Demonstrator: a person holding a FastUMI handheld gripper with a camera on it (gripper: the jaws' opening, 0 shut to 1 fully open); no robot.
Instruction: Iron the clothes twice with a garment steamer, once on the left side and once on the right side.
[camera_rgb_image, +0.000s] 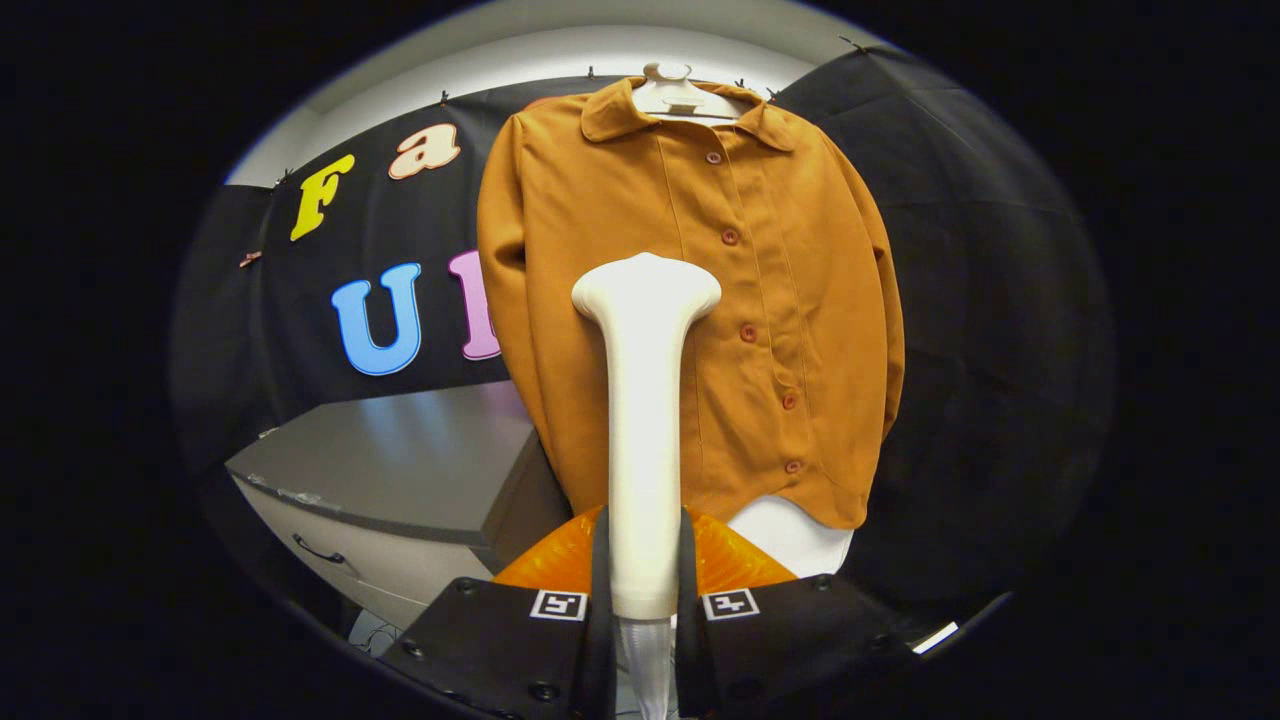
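A mustard-brown buttoned shirt (770, 300) hangs on a white hanger (672, 92) against the booth's black wall, straight ahead of the fingers. My gripper (643, 590) is shut on the white handle of the garment steamer (645, 400), both fingers pressing its lower end. The steamer stands upright between the fingers, and its wide head lies over the shirt's left half, about mid-chest height, left of the button row. How close the head is to the cloth cannot be told. The shirt's lower middle is hidden behind the steamer's handle.
A grey cabinet (400, 465) with a drawer handle stands low to the left of the shirt. An orange translucent part (735, 560) sits just behind the fingers, and a white piece (795, 535) shows under the shirt's hem.
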